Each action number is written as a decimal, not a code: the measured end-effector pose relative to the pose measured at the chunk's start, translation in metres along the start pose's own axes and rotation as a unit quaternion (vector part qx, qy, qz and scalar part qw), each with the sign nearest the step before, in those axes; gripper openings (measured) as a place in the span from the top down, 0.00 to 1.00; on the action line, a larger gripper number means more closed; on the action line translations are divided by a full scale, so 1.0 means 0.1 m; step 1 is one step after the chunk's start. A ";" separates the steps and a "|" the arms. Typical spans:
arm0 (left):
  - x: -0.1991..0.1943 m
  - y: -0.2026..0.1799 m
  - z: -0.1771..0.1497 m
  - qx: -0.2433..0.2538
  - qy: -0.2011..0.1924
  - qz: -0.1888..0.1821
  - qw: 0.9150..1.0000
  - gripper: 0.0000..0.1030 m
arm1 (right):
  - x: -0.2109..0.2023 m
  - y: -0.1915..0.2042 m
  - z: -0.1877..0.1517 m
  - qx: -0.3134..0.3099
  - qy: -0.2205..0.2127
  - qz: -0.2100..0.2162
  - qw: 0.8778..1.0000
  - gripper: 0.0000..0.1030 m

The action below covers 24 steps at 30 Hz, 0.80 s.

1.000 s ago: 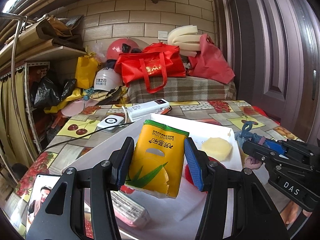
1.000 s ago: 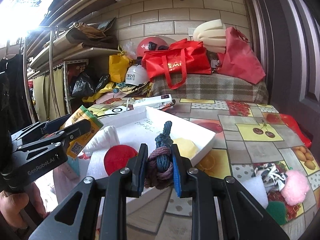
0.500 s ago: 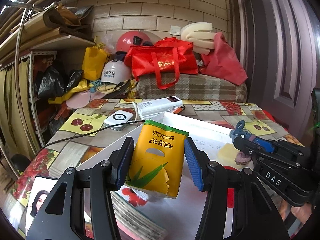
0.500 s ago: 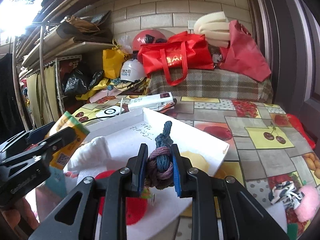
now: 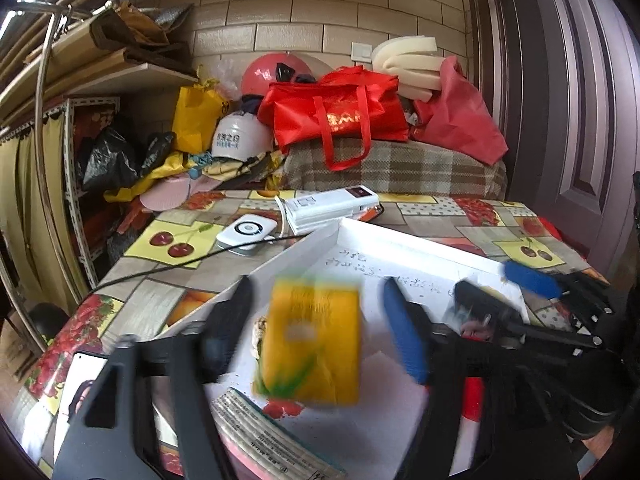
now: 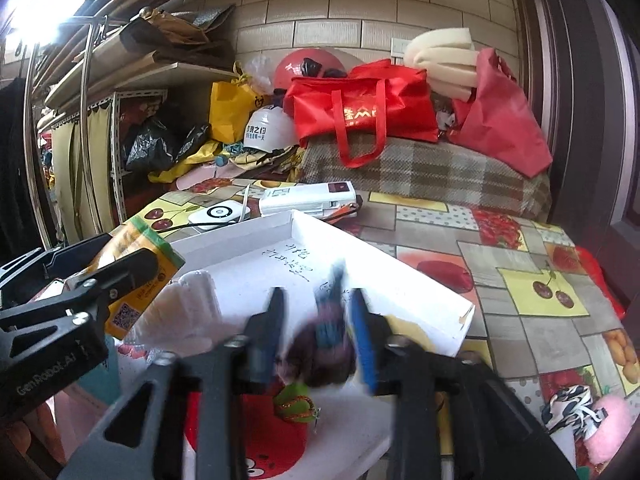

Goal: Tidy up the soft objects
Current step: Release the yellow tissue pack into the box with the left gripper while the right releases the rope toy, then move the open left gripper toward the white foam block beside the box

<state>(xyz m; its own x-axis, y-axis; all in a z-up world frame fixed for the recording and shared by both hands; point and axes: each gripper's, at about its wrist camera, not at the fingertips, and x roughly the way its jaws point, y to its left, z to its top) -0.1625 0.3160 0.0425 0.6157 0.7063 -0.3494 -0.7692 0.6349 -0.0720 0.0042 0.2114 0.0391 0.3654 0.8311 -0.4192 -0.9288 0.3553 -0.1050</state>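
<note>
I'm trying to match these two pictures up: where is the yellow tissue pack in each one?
Left wrist view: yellow tissue pack, blurred, low centre, between the opening jaws of the left gripper.
Right wrist view: same pack at the left edge, behind the left gripper's fingers.
Shared landmark: red tote bag on the checked cloth.

Daylight filled both views, bright and fairly even, entering from the upper left, where the right wrist view burned out to a white glare above the metal rack (image 6: 86, 92). The background stayed sharp: brick wall (image 5: 280, 20), red bag (image 5: 340, 112) and patterned tablecloth (image 6: 520, 264) read clearly. Motion blur smeared the near field, so the yellow pack (image 5: 312, 344) and the left gripper (image 5: 320, 332) around it looked streaked, and likewise the knotted rope (image 6: 328, 336) and the right gripper (image 6: 318, 332). Fisheye distortion bowed the wall and door, with black vignetting in the corners. Shadows were soft.
</note>
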 end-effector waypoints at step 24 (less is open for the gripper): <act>-0.43 -0.11 -0.13 -0.006 -0.043 0.002 0.999 0.03 | -0.51 -0.25 -0.13 0.058 -0.095 -0.007 0.994 0.17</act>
<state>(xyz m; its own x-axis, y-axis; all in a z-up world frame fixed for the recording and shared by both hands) -0.1822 0.2746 0.0462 0.6250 0.7329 -0.2687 -0.7729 0.6293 -0.0814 0.0082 0.1547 0.0518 0.3939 0.8875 -0.2391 -0.9141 0.4054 -0.0013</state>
